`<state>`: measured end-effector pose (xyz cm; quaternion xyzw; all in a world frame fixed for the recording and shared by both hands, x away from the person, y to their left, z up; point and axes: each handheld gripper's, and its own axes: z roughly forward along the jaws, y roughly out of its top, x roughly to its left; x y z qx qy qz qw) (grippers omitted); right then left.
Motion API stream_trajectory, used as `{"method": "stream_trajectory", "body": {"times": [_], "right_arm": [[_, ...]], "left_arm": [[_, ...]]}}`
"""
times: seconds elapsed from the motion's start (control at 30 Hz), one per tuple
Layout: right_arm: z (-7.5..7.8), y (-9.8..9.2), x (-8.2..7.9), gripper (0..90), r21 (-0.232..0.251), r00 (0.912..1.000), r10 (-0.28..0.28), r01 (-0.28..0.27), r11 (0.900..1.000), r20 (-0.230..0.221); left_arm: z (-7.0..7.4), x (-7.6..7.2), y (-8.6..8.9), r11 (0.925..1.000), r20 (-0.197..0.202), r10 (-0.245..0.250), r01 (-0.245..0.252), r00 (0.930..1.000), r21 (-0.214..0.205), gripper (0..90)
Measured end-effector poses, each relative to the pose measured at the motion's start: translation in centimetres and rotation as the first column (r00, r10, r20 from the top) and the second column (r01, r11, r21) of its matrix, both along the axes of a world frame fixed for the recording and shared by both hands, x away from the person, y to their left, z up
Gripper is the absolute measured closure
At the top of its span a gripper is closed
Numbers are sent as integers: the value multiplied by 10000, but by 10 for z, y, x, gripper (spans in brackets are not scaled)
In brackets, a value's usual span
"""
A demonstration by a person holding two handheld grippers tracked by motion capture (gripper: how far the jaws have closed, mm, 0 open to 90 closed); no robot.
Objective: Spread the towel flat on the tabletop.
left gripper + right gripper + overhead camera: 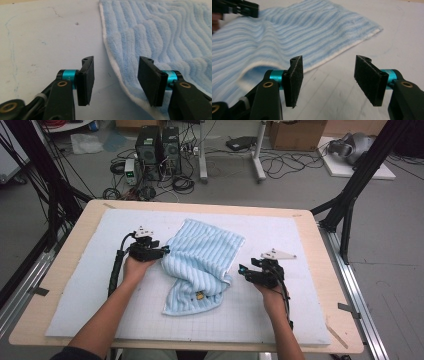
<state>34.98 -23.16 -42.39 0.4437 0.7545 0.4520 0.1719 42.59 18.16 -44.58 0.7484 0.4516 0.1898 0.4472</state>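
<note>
So there's one light blue striped towel [200,262] sitting roughly mid-table on the white mat [75,300], a bit closer to the far edge than the near one, and it's only partly sorted: the far part lies flat with a fairly clean corner toward the far right, but the near end is bunched up and rolled over itself, with a small yellow tag showing. My guess is the job is folding or flattening it, and it looks like it's early to middle; nothing reads as a finished fold yet, and the crumpled near end still needs dealing with. The left gripper [164,251] is right at the towel's left edge, fingers [86,80] spread apart with nothing between them, the white hem just beside the right-hand one. The right gripper [242,269] sits near the towel's right side, fingers [294,80] also wide apart and holding nothing, bare mat between them. Count: one towel, two grippers, one mat, one table [340,330]. Next up is probably grabbing an edge on each side.
</note>
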Motion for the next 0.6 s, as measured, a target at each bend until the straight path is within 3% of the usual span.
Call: {"method": "stream_trajectory", "body": {"times": [0.07,0.23,0.3,0.33,0.37,0.4,0.5,0.53,0.6], "right_arm": [[-4,12,17,413,-370,9996,218,-224,9991,-188],[-21,40,55,465,-1280,9915,405,-564,9902,-1237],[-23,47,63,567,-1816,9951,454,-608,9815,-880],[-22,48,67,666,-1991,9951,565,-717,9774,-814],[-21,50,70,823,-2256,9951,730,-863,9704,-666],[-21,53,71,847,-2783,9968,699,-783,9573,-399],[-17,56,83,861,-3478,9992,294,-372,9369,-275],[-16,55,88,860,-3583,9998,100,-156,9335,-174],[-11,52,98,860,-3404,9993,-379,374,9395,53]], "left_arm": [[3,-7,5,9998,246,-120,125,9996,-185,455],[6,-15,12,9992,416,-187,201,9990,-337,450],[6,-16,13,9992,442,-219,234,9988,-325,450],[7,-18,14,9989,466,-228,247,9987,-404,450],[7,-19,14,9988,483,-241,261,9985,-405,450],[7,-20,14,9988,461,-264,282,9986,-388,450],[7,-21,13,9987,387,-375,388,9985,-344,449],[8,-22,12,9985,375,-437,448,9983,-310,449],[8,-23,10,9981,352,-534,545,9980,-300,448]]}}
